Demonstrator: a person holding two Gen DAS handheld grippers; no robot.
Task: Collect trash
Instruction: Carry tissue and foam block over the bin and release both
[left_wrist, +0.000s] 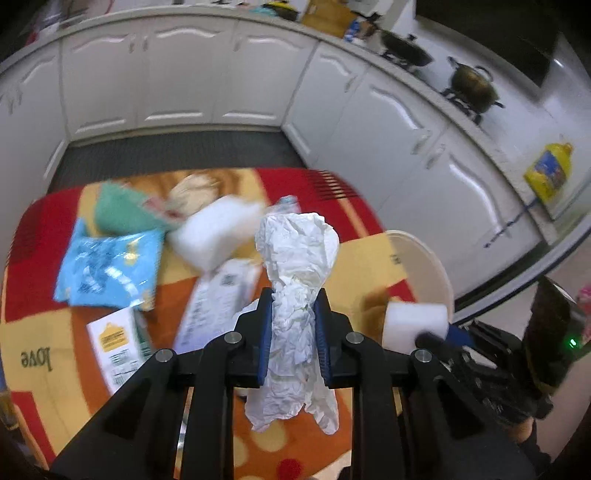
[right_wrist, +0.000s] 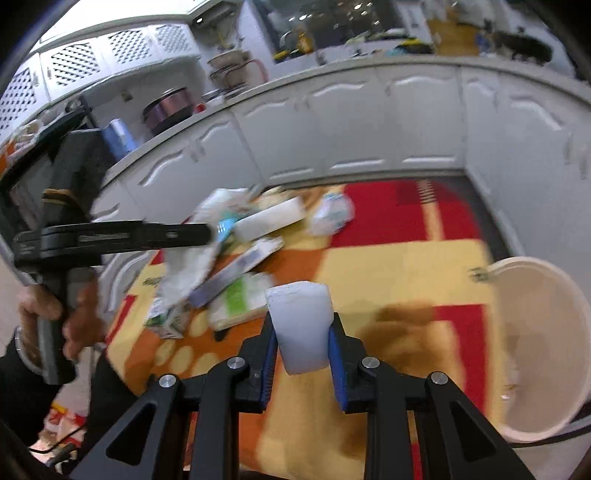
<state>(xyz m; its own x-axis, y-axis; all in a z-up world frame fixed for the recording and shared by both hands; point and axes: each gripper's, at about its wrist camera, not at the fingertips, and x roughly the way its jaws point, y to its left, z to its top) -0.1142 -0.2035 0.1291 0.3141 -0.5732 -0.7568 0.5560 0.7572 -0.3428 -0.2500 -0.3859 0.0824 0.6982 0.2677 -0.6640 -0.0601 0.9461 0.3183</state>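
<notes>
Left gripper (left_wrist: 294, 325): closed on one crumpled paper (left_wrist: 295, 273), held upright above the blanket (left_wrist: 37, 295).
Right gripper (right_wrist: 303, 343): closed on one white foam block (right_wrist: 299, 325), raised, near the bucket (right_wrist: 554, 295).
Bucket: one, cream, open, at the blanket's right edge.
Trash left on blanket: one larger foam block (left_wrist: 214, 236), one blue packet (left_wrist: 107, 269), one green wrapper (left_wrist: 122, 210), roughly two cartons; blur hides any more.
Risk: the paper hangs loose below the jaws and may snag; releasing short of the rim drops either piece outside.
</notes>
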